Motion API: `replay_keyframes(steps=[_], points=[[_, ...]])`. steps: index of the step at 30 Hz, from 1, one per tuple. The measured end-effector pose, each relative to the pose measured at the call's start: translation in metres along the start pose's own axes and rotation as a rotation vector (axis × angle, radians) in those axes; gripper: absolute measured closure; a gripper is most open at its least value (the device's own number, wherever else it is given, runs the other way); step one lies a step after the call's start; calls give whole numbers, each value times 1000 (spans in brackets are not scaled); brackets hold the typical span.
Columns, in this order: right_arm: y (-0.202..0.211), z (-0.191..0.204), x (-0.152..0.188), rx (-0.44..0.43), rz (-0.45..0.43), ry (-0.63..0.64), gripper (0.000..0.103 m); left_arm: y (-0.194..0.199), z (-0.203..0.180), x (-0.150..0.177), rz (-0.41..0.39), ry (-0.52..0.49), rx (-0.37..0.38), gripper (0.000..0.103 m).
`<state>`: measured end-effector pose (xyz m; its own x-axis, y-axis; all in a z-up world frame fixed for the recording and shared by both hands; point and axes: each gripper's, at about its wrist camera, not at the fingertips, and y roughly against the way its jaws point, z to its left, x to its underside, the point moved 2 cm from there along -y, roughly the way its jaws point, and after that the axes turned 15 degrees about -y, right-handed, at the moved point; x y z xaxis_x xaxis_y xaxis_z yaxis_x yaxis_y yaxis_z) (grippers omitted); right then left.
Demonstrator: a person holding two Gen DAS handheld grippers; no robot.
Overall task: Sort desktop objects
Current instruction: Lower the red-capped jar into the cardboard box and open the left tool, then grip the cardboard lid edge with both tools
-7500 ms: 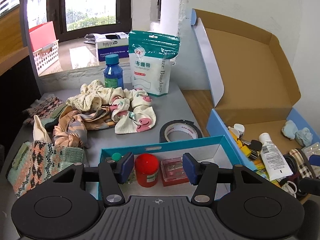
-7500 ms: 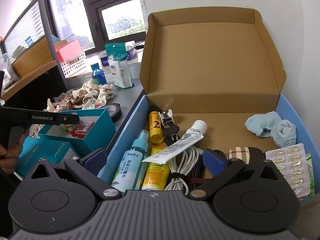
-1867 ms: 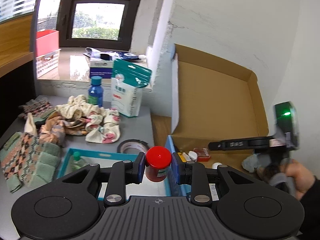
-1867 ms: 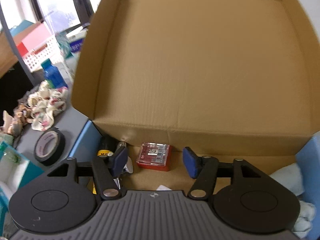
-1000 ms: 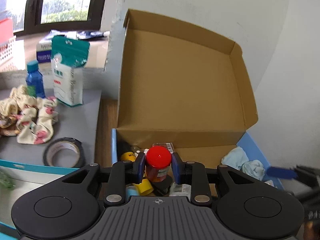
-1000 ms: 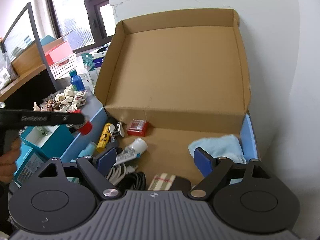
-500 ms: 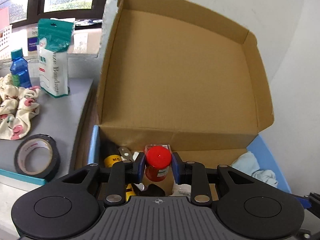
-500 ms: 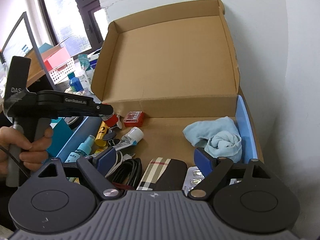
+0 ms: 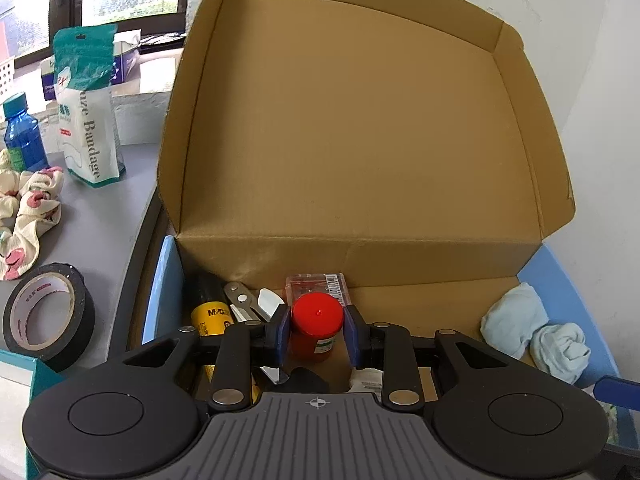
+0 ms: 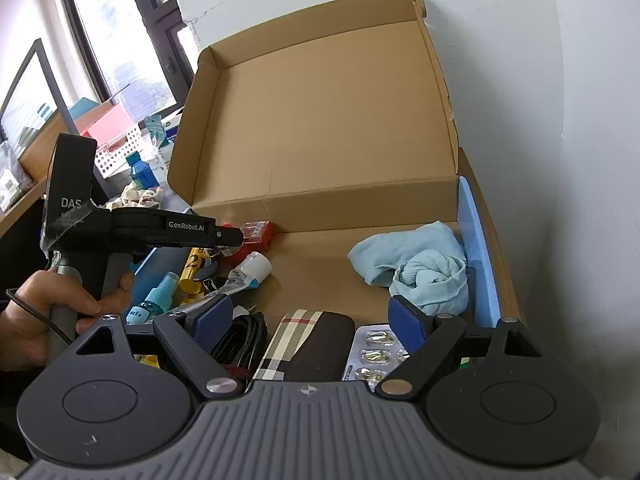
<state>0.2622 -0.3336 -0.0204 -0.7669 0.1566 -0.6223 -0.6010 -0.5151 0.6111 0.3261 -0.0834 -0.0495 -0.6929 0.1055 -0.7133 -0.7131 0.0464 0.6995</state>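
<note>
My left gripper (image 9: pixel 316 332) is shut on a small red-capped bottle (image 9: pixel 317 326) and holds it low inside the open cardboard box (image 9: pixel 360 120), just in front of a clear red case (image 9: pixel 316 286). In the right wrist view the left gripper (image 10: pixel 228 240) reaches into the box's left side with the red bottle (image 10: pixel 231 252) in it, next to the red case (image 10: pixel 260 234). My right gripper (image 10: pixel 308 320) is open and empty above the box's near side, over a plaid pouch (image 10: pixel 304 344) and a pill blister (image 10: pixel 372 354).
In the box lie a light blue cloth (image 10: pixel 424 268), a white tube (image 10: pixel 240 276), a yellow glue stick (image 9: pixel 212 314), clippers (image 9: pixel 244 302) and black cables (image 10: pixel 240 336). On the grey desk at left are black tape (image 9: pixel 44 320), scrunchies (image 9: pixel 28 212), a bandage bag (image 9: pixel 86 108) and a blue bottle (image 9: pixel 22 138).
My left gripper has carried the red bottle from the teal box over into the cardboard box and lowered it near the red case. My right gripper has drawn back, still open.
</note>
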Motion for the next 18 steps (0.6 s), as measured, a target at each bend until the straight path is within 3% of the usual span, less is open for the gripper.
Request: replay_keyframes(steps=[11, 18], points=[[0, 1, 0, 8, 0, 3, 14, 0, 0, 0, -16, -16, 13, 63], [2, 6, 0, 11, -4, 14, 14, 15, 4, -7, -59, -34, 9, 62]])
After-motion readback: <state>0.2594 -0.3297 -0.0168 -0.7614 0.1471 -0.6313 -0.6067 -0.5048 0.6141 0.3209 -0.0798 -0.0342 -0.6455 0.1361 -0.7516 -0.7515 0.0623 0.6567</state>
